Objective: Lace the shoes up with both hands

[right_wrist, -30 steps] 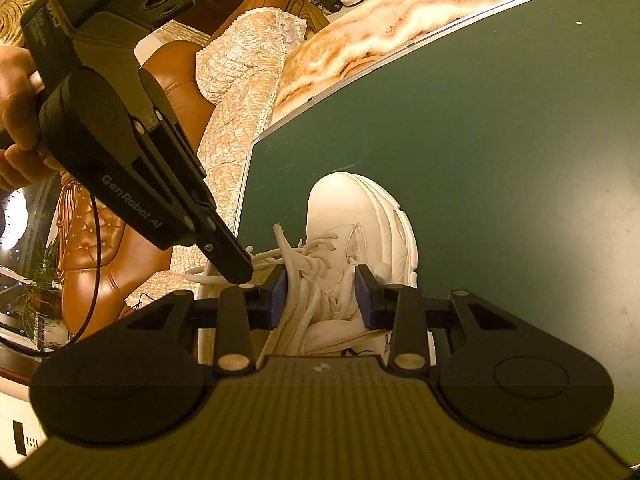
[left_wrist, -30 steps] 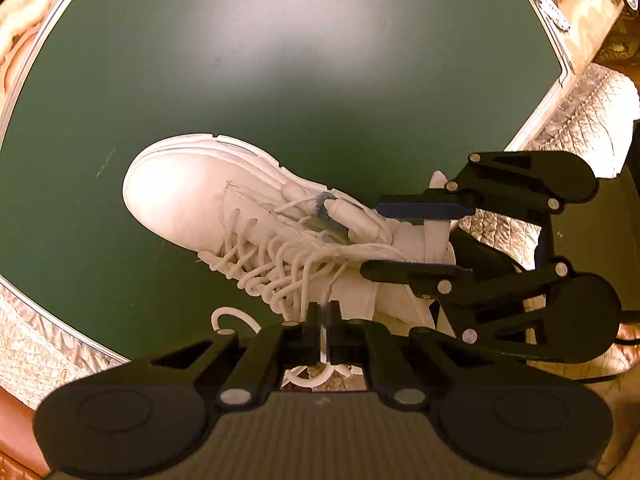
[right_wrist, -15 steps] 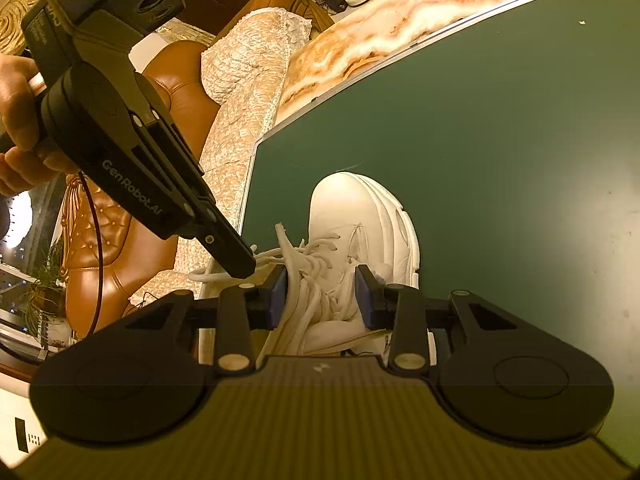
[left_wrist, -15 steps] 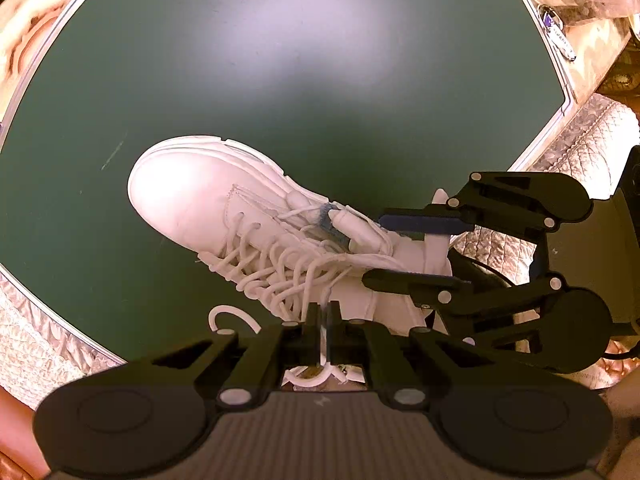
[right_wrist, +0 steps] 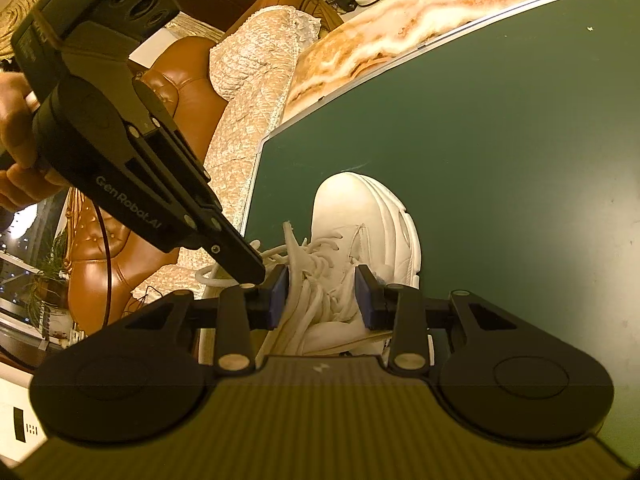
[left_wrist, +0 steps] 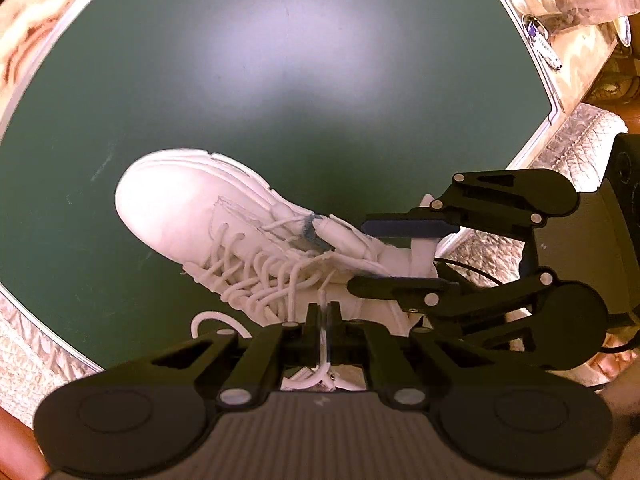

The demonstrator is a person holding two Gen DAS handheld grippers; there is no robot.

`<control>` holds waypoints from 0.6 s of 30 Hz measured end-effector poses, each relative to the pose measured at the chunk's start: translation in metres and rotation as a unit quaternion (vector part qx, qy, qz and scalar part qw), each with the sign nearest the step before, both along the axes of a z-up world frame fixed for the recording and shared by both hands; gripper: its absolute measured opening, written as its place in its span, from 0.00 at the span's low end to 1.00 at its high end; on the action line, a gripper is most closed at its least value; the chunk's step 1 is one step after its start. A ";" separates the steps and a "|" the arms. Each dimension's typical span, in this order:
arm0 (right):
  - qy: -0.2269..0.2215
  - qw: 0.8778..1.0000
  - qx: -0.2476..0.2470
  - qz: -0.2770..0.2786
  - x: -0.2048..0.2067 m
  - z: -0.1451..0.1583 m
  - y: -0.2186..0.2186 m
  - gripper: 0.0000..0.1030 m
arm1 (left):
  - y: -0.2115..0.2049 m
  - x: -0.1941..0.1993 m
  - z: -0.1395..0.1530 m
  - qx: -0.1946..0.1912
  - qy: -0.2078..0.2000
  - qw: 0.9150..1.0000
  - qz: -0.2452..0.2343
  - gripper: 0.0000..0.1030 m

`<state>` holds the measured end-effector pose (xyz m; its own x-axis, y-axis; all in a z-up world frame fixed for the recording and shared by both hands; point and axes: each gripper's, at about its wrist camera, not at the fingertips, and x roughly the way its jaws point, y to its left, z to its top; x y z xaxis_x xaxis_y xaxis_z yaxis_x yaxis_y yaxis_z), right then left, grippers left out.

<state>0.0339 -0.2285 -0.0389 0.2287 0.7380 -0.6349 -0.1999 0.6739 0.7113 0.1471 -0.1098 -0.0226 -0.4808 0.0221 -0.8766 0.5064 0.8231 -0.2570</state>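
Left gripper [left_wrist: 323,322] pressed together, pinching a lace [left_wrist: 322,304] strand that runs up from between its tips toward the eyelets; a loose lace loop lies just left of it on the worktop [left_wrist: 280,60]. Right gripper [right_wrist: 323,294] half spread, blue pads on either side of the shoe [right_wrist: 360,224] at the tongue and collar; left pad against the bunched laces, right pad at the shoe's side, can't tell how hard they press. In the right wrist view the left gripper's tip sits just beside the right gripper's left pad. Shoe is white, sole down near the worktop's near edge, toe pointing away. Beyond: green worktop, marble border, a brown leather chair [right_wrist: 120,248] at left.
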 end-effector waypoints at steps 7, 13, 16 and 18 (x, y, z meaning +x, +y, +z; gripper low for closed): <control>-0.002 1.000 0.015 -0.011 0.001 0.004 -0.013 0.40 | -0.009 -0.004 0.013 -0.045 -0.014 0.999 -0.004 0.01; -0.005 0.999 0.012 -0.043 0.004 0.003 -0.024 0.40 | -0.006 -0.001 0.012 -0.038 -0.030 0.999 0.002 0.01; -0.001 0.999 -0.011 -0.041 0.008 -0.003 -0.023 0.40 | -0.006 -0.002 0.011 -0.041 -0.038 0.998 -0.006 0.01; -0.014 1.000 0.000 -0.010 0.011 -0.007 -0.020 0.40 | -0.009 -0.005 0.012 -0.040 -0.052 0.998 -0.023 0.01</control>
<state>0.0452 -0.2482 -0.0461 0.2601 0.7329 -0.6287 -0.2063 0.6782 0.7053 0.1424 -0.1190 -0.0109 -0.3870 -0.0300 -0.9216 0.5713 0.7767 -0.2652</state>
